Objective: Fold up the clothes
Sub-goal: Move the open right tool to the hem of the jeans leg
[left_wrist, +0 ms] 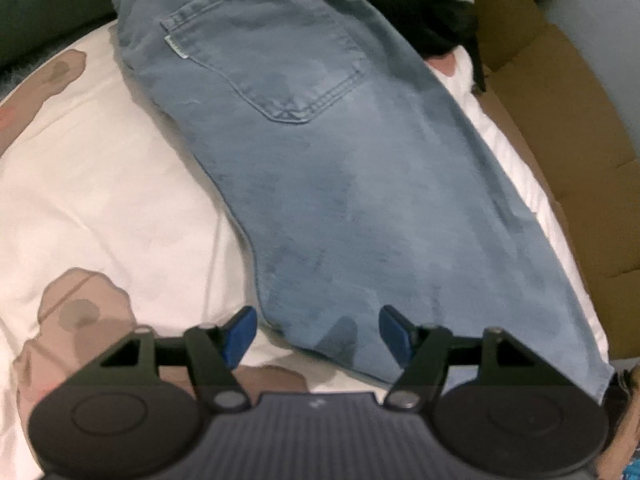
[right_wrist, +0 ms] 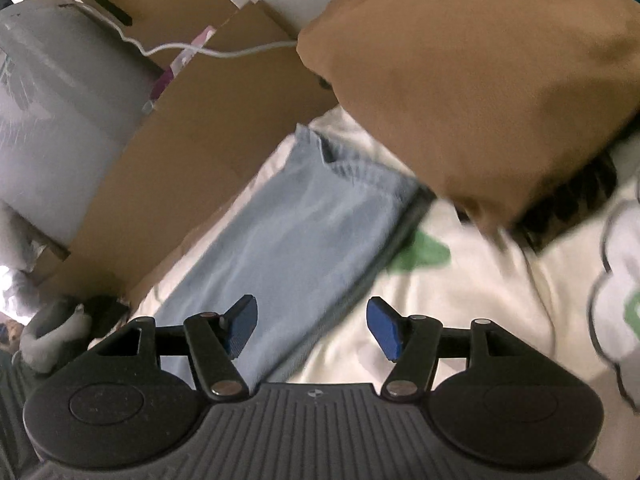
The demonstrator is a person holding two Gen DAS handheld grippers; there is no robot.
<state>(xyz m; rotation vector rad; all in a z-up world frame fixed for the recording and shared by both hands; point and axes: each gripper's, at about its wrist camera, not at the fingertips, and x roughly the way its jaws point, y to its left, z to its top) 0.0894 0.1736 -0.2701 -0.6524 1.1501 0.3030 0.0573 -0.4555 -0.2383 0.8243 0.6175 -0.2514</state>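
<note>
Light blue jeans lie folded lengthwise on a white printed bedsheet, back pocket up and waistband at the far end. My left gripper hovers open over the near edge of the jeans, blue pads apart with nothing between them. In the right wrist view the leg end of the jeans stretches away along the bed edge, hem at the far end. My right gripper is open above that leg, its left pad over the denim and its right pad over the sheet.
A tan brown cloth lies bunched on the bed beyond the jeans hem. Flat cardboard lines the bedside, with a white cable and a grey bin. Dark clothing sits past the waistband.
</note>
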